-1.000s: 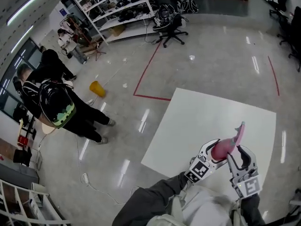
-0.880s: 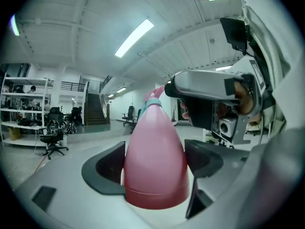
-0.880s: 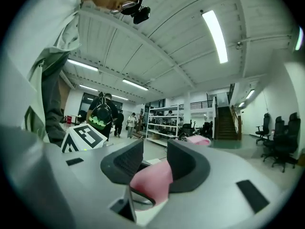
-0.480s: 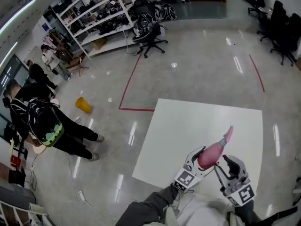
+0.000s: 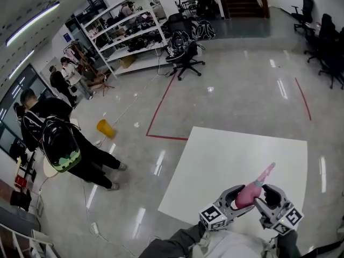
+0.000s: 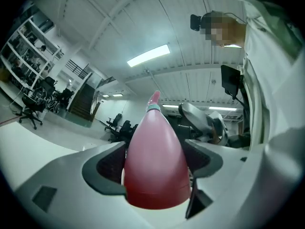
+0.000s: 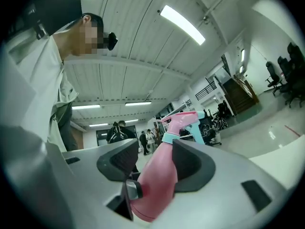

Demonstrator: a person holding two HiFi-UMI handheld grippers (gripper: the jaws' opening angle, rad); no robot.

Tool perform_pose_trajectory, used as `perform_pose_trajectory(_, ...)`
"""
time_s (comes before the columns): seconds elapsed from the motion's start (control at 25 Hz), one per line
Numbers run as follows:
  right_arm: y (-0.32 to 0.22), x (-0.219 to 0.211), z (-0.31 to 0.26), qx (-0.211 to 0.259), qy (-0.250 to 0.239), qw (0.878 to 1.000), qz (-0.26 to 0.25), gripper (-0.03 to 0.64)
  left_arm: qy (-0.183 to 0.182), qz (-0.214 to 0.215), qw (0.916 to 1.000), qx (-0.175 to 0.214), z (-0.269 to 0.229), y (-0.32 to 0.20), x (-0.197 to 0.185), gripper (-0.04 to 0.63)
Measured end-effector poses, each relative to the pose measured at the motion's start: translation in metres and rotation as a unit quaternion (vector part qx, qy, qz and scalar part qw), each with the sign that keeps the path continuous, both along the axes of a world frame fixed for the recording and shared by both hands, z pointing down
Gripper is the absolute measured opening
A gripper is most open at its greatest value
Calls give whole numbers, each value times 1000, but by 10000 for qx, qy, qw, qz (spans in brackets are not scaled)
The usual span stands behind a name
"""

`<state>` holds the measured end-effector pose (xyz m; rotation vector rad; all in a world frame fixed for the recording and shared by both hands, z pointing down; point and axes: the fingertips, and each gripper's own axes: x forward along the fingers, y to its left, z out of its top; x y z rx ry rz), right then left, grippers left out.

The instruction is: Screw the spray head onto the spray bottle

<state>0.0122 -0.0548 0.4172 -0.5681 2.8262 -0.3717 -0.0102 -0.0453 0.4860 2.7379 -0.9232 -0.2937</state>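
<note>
A pink spray bottle (image 5: 248, 194) with its pink spray head (image 5: 266, 172) seated on the neck is held up over the white table (image 5: 231, 149), tilted to the upper right. My left gripper (image 5: 239, 199) is shut on the bottle's body (image 6: 155, 142), a pad pressing each side. My right gripper (image 5: 265, 199) straddles the bottle's upper part (image 7: 159, 180) below the teal collar and spray head (image 7: 183, 120). Its jaws are opening, and a gap shows at one pad. In the left gripper view the right gripper (image 6: 205, 123) shows behind the bottle.
The white table stands on a glossy grey floor with red tape lines (image 5: 161, 106). People (image 5: 59, 138) stand at the left near a yellow bucket (image 5: 105, 128). Shelves (image 5: 129, 26) and an office chair (image 5: 185, 52) are far behind.
The bottle and both grippers have sunk lower in the head view and the bottle leans more to the right. The head camera has swung, shifting the room.
</note>
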Motion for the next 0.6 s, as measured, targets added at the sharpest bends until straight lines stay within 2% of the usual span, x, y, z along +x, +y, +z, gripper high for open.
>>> perform_pose_trajectory(0.12, 0, -11, 1, -111, -420, 9986, -302, 215, -153, 125, 9998, -15, 12, -7, -2, 397)
perform_pose_trajectory(0.24, 2, -22, -14, 219, -303, 9986, -369, 207, -241, 98, 9996, 68, 1, -11, -9, 397)
perform_pose_trajectory(0.4, 16, -14, -33, 201, -191, 9985, -473, 181, -263, 110, 9996, 67, -18, 1, 7, 397)
perform_pose_trajectory(0.6, 19, -11, -40, 14, -328, 9973, -650, 150, -982, 224, 9937, 492, -25, -8, 20, 400)
